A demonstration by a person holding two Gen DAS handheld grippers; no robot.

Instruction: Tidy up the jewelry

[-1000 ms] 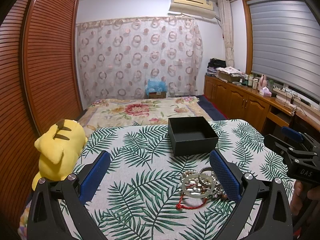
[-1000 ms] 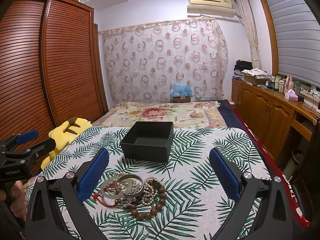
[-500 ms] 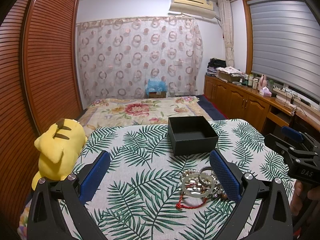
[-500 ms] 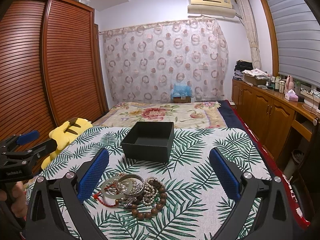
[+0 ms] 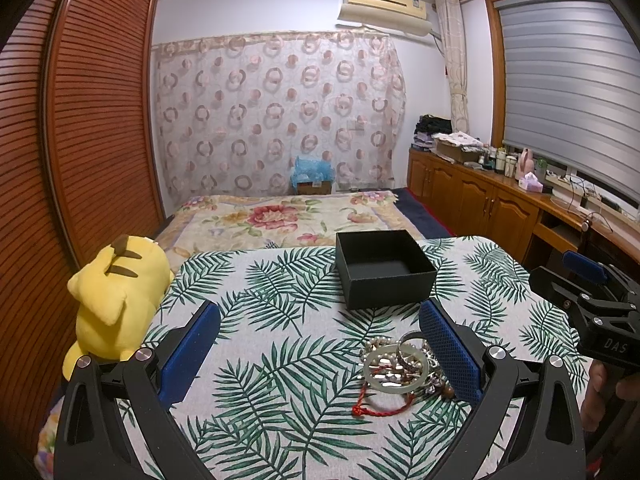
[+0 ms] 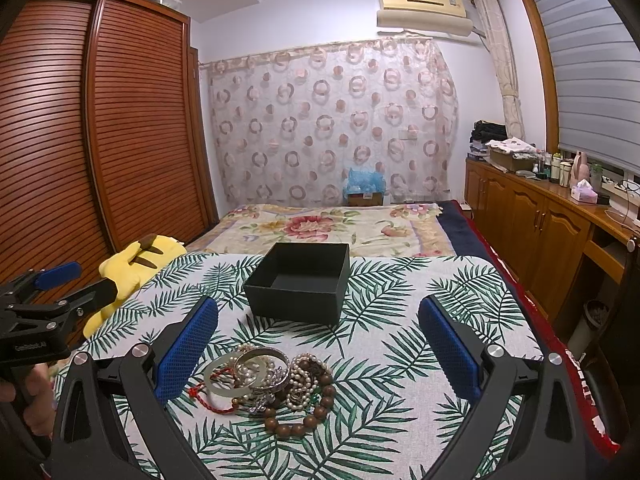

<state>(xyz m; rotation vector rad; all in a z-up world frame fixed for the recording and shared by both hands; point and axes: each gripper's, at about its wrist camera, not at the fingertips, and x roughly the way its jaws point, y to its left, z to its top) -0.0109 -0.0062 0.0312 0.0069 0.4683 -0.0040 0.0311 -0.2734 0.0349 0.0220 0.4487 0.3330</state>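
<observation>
Black card forms the open square box (image 6: 298,282), which is sitting on the palm-leaf printed cloth (image 6: 420,320) just ahead of the right gripper (image 6: 318,344), slightly left of its centre line. The right gripper's blue-padded fingers (image 6: 448,346) are spreading wide, holding nothing. Directly below and between them a tangled pile of jewellery (image 6: 264,380) is lying: a pale jade-like bangle, silver bangles, pearl strands, a brown wooden bead bracelet and a red cord.

The left gripper (image 5: 320,350) is likewise standing wide apart and empty; the pile (image 5: 400,368) is lying just inside its right-hand finger (image 5: 448,350), the box (image 5: 384,268) beyond it. Lettering "DAS" is reading on the right gripper's body (image 5: 604,332); the left gripper's label (image 6: 30,347) is too blurred to read in full. A yellow plush toy (image 5: 116,300) is resting at the cloth's left edge.
</observation>
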